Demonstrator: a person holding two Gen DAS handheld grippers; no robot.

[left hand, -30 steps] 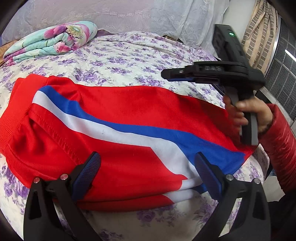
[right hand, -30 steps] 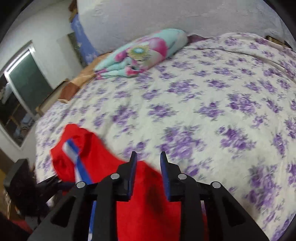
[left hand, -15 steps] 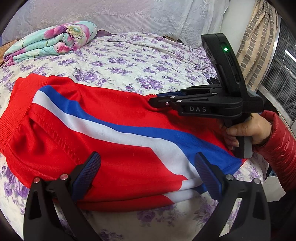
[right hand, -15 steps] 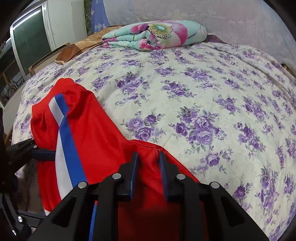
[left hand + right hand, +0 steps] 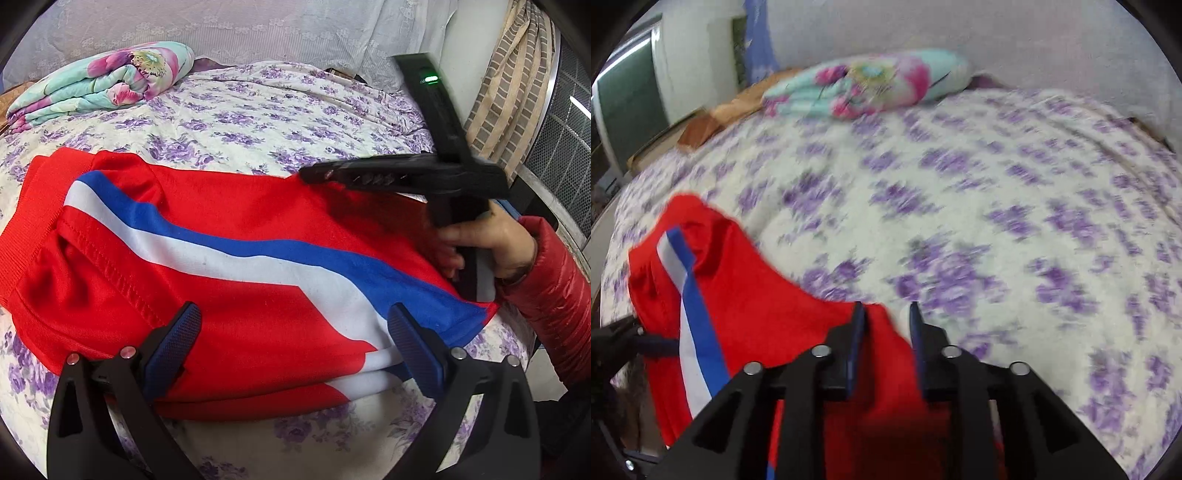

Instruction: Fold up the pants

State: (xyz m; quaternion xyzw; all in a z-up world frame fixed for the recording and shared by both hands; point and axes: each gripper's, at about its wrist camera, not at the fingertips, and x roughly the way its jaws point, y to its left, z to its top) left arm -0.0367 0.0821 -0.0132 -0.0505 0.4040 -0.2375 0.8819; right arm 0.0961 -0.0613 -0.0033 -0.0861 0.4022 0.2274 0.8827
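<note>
Where the bed (image 5: 280,110) fills both views under a cream sheet printed with purple flowers, red pants (image 5: 229,266) with a blue-and-white stripe spread flat along its near edge. Folded floral quilt (image 5: 99,83) at the far left corner; lace hanging (image 5: 258,29) behind, striped curtain (image 5: 517,81) at right. Left gripper (image 5: 295,343) spread wide above the pants' near edge, clamping nothing. Right gripper (image 5: 886,321) at the pants' far edge, jaws narrowly apart and just reopened, red cloth lying between, pads not pressing. Right-wrist view blurred.
</note>
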